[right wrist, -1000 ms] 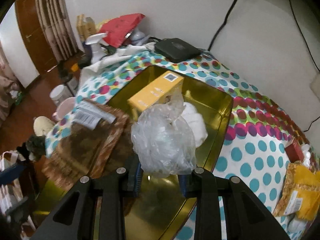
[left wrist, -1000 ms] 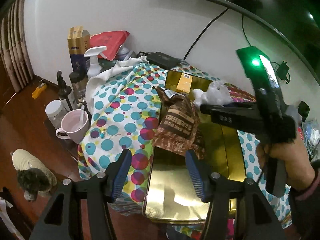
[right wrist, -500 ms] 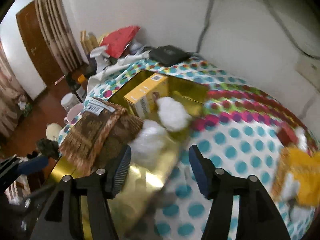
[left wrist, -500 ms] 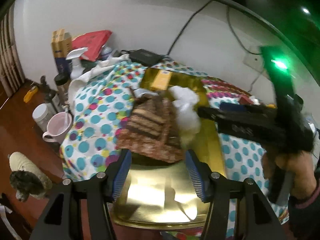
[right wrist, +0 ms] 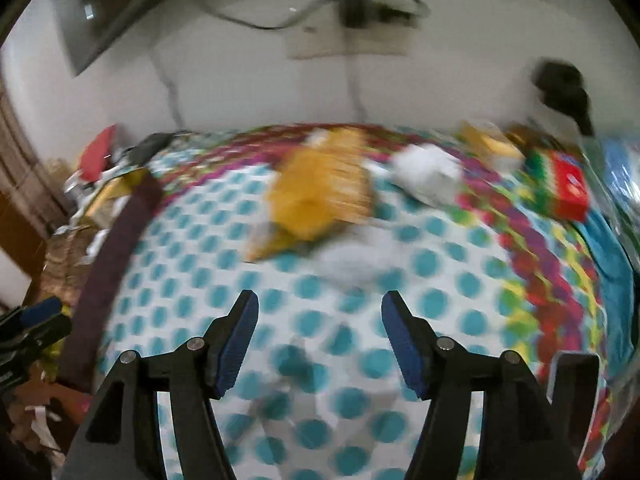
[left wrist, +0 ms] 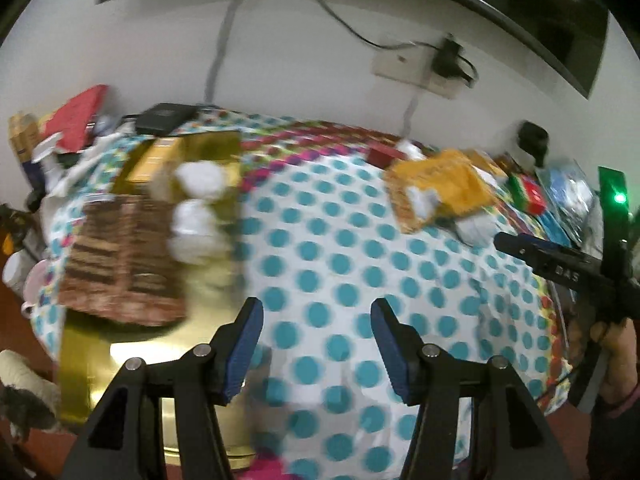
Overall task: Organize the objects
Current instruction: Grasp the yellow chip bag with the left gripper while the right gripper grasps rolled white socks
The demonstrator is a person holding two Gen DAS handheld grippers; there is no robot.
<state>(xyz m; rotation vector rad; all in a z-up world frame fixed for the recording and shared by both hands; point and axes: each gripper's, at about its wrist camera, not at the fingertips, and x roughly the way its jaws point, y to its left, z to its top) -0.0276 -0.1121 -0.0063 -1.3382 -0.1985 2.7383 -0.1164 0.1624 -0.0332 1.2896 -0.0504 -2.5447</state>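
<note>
Both tools are spread and hold nothing: the left tool (left wrist: 316, 344) and the right tool (right wrist: 319, 340) each hang over the dotted cloth (left wrist: 340, 248) on the table. Only the left view shows the gold tray (left wrist: 92, 364) at 9 o'clock, with the brown bag (left wrist: 120, 268), white wads (left wrist: 196, 204) and yellow box (left wrist: 150, 160) in it. The right view, blurred, shows a yellow packet (right wrist: 320, 192) at 12 o'clock, a white wad (right wrist: 428, 172) and a red box (right wrist: 568, 192) at 2 o'clock.

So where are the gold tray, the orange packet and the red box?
gold tray (left wrist: 132, 364): left wrist view, on its bare shiny floor near the front.
orange packet (left wrist: 440, 186): left wrist view, on the middle of its face.
red box (right wrist: 570, 188): right wrist view, on its red top.
</note>
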